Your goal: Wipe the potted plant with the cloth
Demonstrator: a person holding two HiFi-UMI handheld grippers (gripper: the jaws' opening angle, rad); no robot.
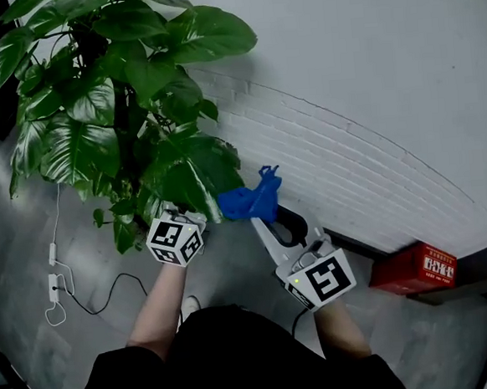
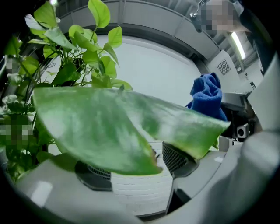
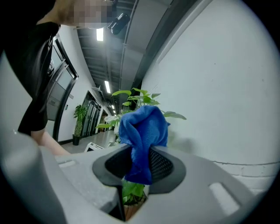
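The potted plant (image 1: 127,98) with broad green leaves fills the upper left of the head view. My left gripper (image 1: 185,219) reaches in under its lower leaves. In the left gripper view one big leaf (image 2: 109,127) lies across the tips of my left gripper (image 2: 135,164), whose jaws stand wide apart with brick wall showing between them. The blue cloth (image 1: 251,199) is bunched up just right of that foliage, and my right gripper (image 1: 262,217) is shut on it. The right gripper view shows the cloth (image 3: 142,129) pinched in my right gripper (image 3: 140,168), with plant leaves (image 3: 135,98) behind it.
A white brick wall (image 1: 334,165) runs behind the plant. A red box (image 1: 417,268) sits at the wall's foot on the right. A white power strip with its cable (image 1: 56,286) lies on the grey floor at left. A distant potted plant (image 3: 79,114) stands down a corridor.
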